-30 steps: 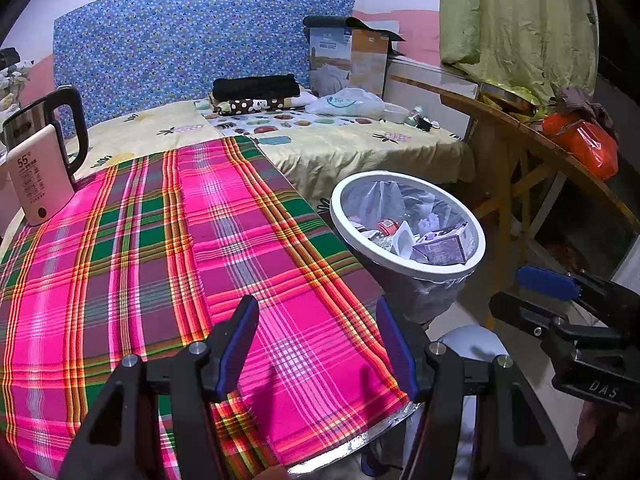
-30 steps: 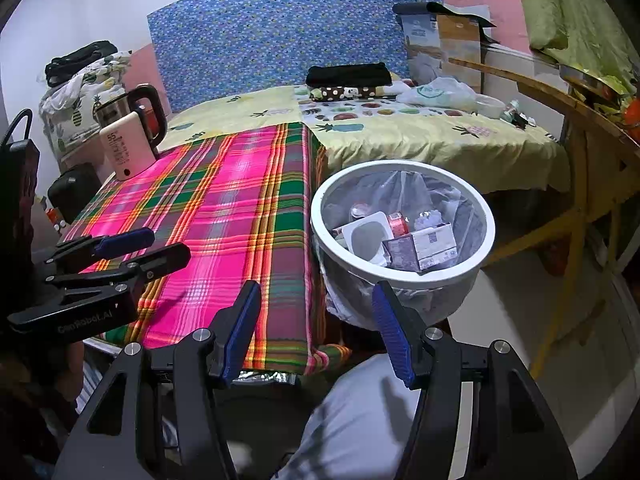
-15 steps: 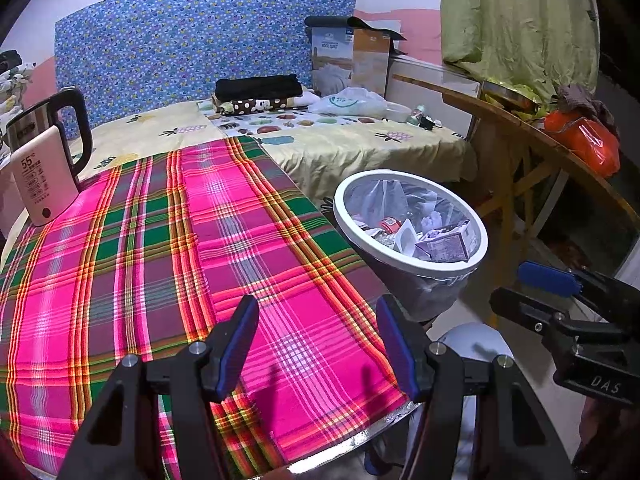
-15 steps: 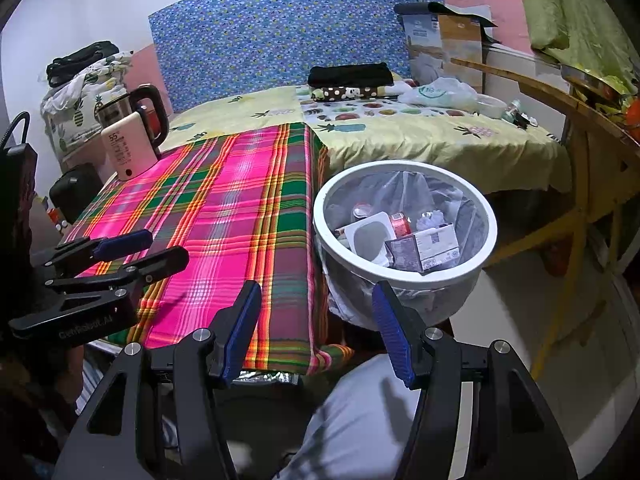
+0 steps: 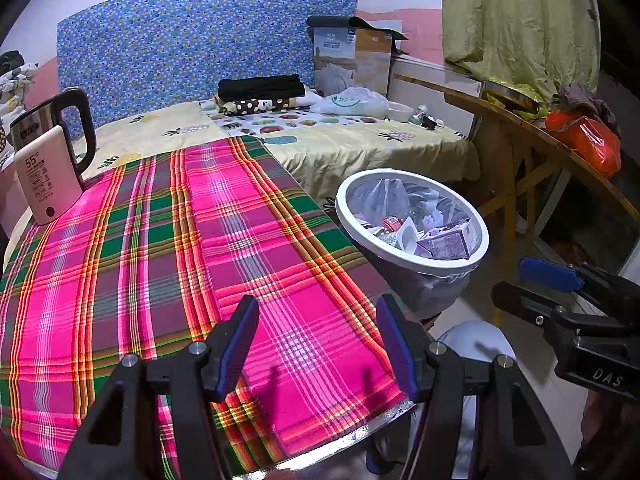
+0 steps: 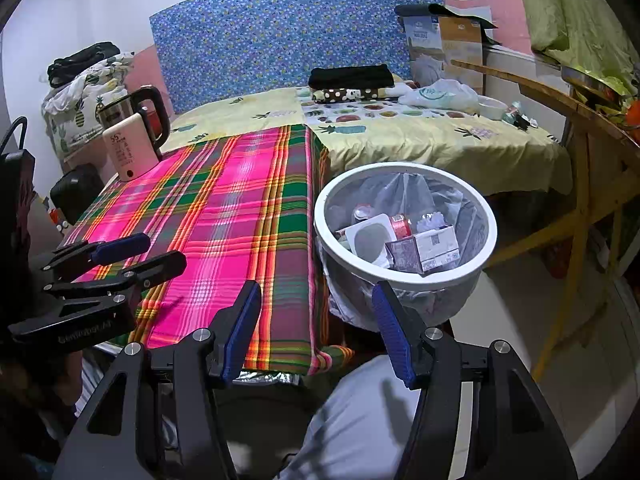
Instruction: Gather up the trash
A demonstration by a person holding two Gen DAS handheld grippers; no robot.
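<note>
Scanning from the white-and-steel electric kettle (image 5: 48, 168) far left of the left tool (image 5: 316, 336), over the bare pink plaid-covered bench (image 5: 168, 248), seems wise: both tools, right tool (image 6: 316, 320) included, gape empty. Ahead-right, the white-rimmed lined bin (image 6: 404, 276) holds cartons; deeper trash is hidden.

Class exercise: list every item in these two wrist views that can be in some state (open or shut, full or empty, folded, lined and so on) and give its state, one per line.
left gripper: open, holding nothing
right gripper: open, holding nothing
waste bin: upright, lined with a plastic bag, partly filled with trash
kettle: upright on the plaid cloth
cardboard box: flaps open
dark clothes: folded on the bed
</note>
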